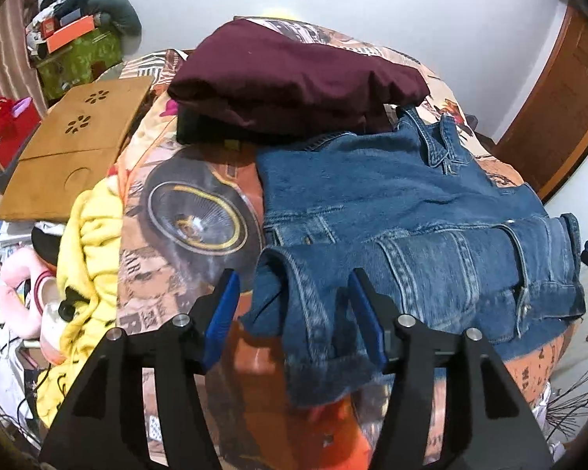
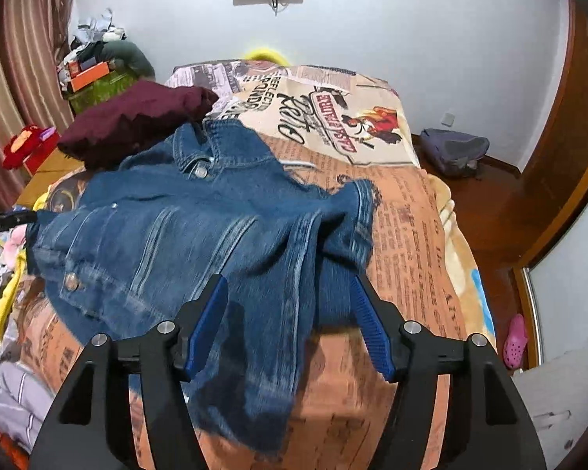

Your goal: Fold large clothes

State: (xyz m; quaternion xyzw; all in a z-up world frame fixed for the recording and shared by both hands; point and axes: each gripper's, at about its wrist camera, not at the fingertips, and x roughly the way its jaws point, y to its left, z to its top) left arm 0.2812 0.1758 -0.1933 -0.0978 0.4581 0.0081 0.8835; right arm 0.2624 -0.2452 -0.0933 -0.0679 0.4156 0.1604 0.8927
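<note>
Blue denim jacket (image 1: 392, 211): judged heavy, stiff, seams bulky.
Left gripper (image 1: 294, 297) wide, sleeve cuff between jaws.
Right gripper (image 2: 290, 301) wide; take hem at 6 o'clock.

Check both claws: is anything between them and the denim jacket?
Nothing visible. Denim jacket cloth already lies between the open jaws of the left claw and the right claw. The maroon garment lies beyond the collar.

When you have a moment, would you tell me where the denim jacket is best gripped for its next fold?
Probably the near hem corners of the denim jacket, taken from the near bed edge: the left tongs and right tongs are open there, and its collar points away.
</note>
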